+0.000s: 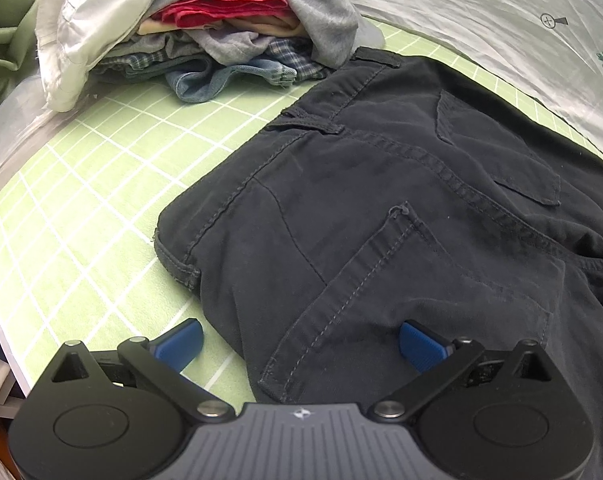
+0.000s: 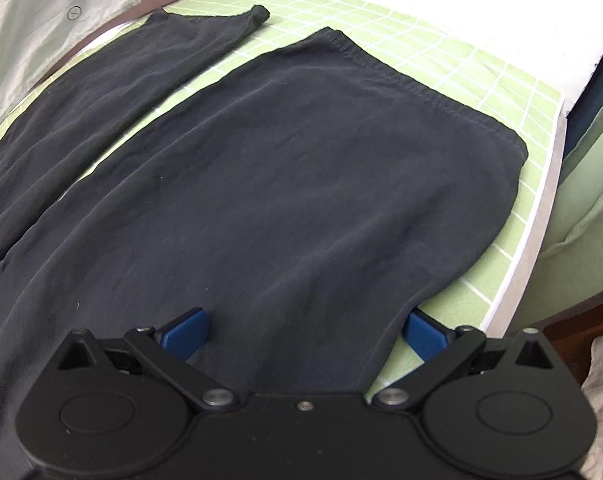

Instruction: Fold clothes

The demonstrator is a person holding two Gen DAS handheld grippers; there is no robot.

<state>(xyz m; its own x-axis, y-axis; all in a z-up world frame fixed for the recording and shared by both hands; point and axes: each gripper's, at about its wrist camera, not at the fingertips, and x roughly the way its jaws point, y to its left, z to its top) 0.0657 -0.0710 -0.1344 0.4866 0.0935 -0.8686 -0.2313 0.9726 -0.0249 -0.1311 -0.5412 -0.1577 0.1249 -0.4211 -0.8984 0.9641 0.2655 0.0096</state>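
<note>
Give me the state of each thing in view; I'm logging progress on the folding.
Left hand-held gripper: open, at the waist end of the trousers.
Right hand-held gripper: open, at the near leg's edge.
Black cotton trousers: spread flat, back pockets up, legs apart, unfolded.
Pile of mixed clothes: heaped, unfolded.
Green grid-patterned mat: lying flat under the trousers.

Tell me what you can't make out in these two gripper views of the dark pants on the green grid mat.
- Left wrist view: the dark pants run off the right edge, so the legs are cut off.
- Left wrist view: the lower garments in the clothes pile are buried under a pale sheet.
- Right wrist view: the waistband is out of frame, left and below.
- Right wrist view: the near leg's edge is hidden behind the right gripper.
</note>
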